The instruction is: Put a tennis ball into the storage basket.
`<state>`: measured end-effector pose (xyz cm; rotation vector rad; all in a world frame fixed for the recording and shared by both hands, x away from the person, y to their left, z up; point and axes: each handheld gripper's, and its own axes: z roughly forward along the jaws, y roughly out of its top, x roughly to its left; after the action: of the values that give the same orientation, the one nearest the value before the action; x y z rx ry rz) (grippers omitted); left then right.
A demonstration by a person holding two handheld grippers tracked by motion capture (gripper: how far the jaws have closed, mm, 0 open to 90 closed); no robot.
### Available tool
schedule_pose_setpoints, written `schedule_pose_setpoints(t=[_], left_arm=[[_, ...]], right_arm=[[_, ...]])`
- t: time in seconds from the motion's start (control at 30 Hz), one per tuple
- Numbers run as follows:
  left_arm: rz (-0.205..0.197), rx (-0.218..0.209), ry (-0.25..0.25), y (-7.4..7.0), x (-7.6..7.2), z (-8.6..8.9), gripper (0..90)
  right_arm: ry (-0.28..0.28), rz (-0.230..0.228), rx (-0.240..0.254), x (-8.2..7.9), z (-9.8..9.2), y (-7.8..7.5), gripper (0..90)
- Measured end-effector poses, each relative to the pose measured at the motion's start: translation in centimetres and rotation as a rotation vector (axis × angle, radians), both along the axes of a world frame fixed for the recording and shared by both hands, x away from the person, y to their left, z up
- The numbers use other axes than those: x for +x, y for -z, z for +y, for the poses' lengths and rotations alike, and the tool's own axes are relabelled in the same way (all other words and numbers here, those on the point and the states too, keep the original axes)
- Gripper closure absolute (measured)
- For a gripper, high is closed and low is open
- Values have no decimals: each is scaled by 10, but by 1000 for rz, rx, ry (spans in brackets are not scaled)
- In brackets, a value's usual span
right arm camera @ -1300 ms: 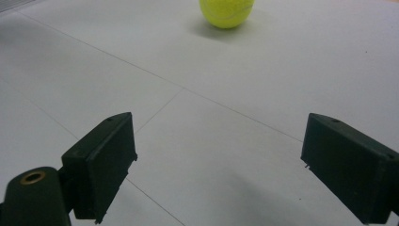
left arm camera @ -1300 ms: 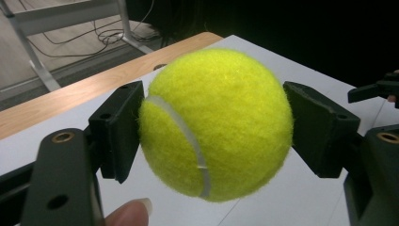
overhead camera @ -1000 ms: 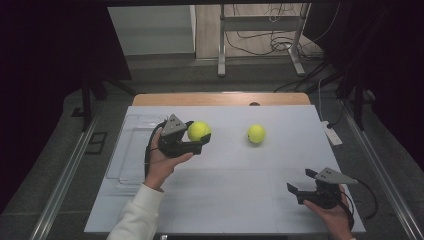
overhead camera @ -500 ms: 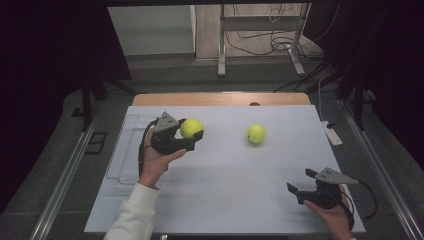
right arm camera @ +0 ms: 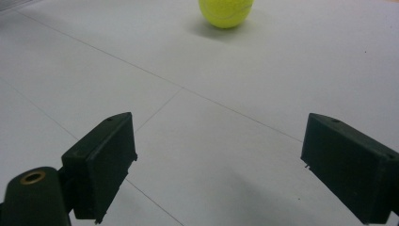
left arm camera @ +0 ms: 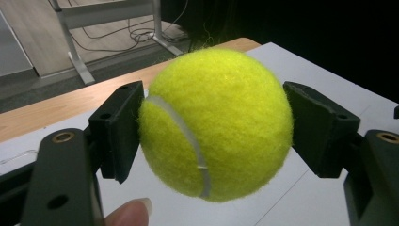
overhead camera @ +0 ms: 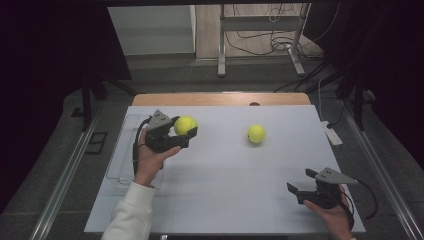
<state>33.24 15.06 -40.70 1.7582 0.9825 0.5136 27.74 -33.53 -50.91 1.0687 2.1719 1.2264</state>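
A yellow tennis ball [overhead camera: 185,124] is held above the white table top, at its left side, by my left gripper [overhead camera: 184,127], which is shut on it. In the left gripper view the two black pads [left arm camera: 120,127] press on either side of the ball [left arm camera: 216,125], and a fingertip shows at the bottom. A second tennis ball [overhead camera: 256,133] lies on the table right of centre, apart from both grippers. My right gripper [overhead camera: 300,180] rests near the front right corner, open with nothing between its jaws. From the right gripper view [right arm camera: 219,165] that second ball [right arm camera: 226,12] sits farther off.
A clear shallow tray [overhead camera: 119,155] lies at the table's left edge, under the left hand. A white power strip [overhead camera: 332,134] sits by the right edge. The white sheet [overhead camera: 225,175] covers a wooden table whose far edge [overhead camera: 220,98] shows. Metal frame legs stand behind.
My left gripper has carried the held ball a little to the left and slightly farther away. The right gripper and the loose ball have stayed put.
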Motion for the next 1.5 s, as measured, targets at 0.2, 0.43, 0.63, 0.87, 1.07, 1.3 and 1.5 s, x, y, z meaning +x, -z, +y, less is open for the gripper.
schedule_pose_setpoints(t=[0.2, 0.43, 0.63, 0.87, 1.07, 1.3, 1.5], left_arm=[[-1, -5, -10, -1, 0, 4, 259], [-4, -18, -28, -2, 0, 10, 259], [-5, -27, -43, -3, 0, 15, 259], [-4, -37, -66, -4, 0, 22, 259], [-2, -47, -88, -4, 0, 29, 259], [5, -52, -113, -4, 2, 37, 259], [11, -57, -125, -4, 2, 41, 259]], right_arm=[[0, 0, 0, 0, 0, 0, 106], [1, -2, 1, 0, 0, 0, 106], [1, -2, 1, 0, 0, 0, 106], [1, -2, 0, 0, 0, 0, 106], [2, -4, 2, 0, 0, -1, 106], [2, -1, 2, 0, 0, -1, 106], [2, -2, 1, 0, 0, 0, 106]])
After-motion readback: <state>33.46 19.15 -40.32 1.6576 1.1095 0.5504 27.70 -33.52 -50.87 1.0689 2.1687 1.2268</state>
